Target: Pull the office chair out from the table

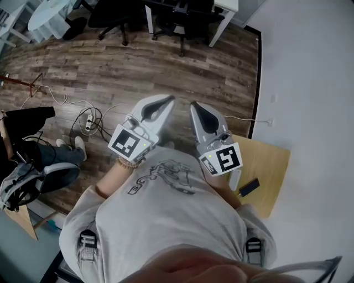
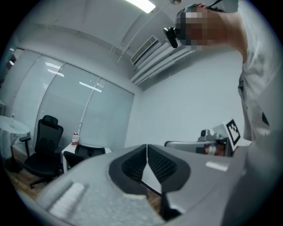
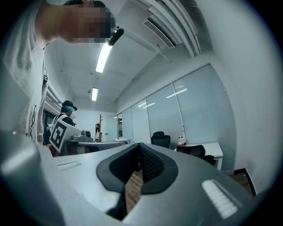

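Two black office chairs stand at the far end of the wooden floor. One chair is tucked under the white table; the other chair stands to its left. The tucked chair and the table also show in the right gripper view. I hold both grippers side by side in front of my chest, pointing level toward the chairs and well short of them. My left gripper is shut with nothing in it. My right gripper is shut and empty too.
A small wooden table with a dark flat object stands at my right against the white wall. Cables and a power strip lie on the floor at left, near a seated person. A round white table is at far left.
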### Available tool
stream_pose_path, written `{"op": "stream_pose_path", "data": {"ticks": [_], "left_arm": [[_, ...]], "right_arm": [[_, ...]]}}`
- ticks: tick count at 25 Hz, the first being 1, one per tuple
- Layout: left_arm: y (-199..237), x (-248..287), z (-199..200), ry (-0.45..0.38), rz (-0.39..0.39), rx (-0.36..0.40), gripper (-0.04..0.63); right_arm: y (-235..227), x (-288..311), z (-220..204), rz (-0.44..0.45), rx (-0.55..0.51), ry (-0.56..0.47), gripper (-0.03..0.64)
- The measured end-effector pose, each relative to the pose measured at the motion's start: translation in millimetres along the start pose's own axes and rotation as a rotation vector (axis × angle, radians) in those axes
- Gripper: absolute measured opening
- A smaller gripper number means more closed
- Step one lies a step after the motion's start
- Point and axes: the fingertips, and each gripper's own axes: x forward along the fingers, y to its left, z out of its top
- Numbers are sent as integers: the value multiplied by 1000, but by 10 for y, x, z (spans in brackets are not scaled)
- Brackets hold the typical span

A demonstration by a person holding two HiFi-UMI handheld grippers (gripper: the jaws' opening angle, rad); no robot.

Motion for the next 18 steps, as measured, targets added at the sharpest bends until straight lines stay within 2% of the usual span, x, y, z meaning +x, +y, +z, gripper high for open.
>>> {"op": "stream_pose_path", "data": {"ticks": [5, 11, 18], "left_arm": [[511, 142, 27, -19, -17, 5, 8], [1242, 431, 177, -21, -27, -13, 8], [1955, 753, 319, -28, -61, 6, 8]], "right_arm": [[-172, 519, -44, -3, -2, 8, 6], [-503, 1263, 105, -7, -27, 7, 7], [-861, 1971, 175, -38, -41, 17, 6]]}}
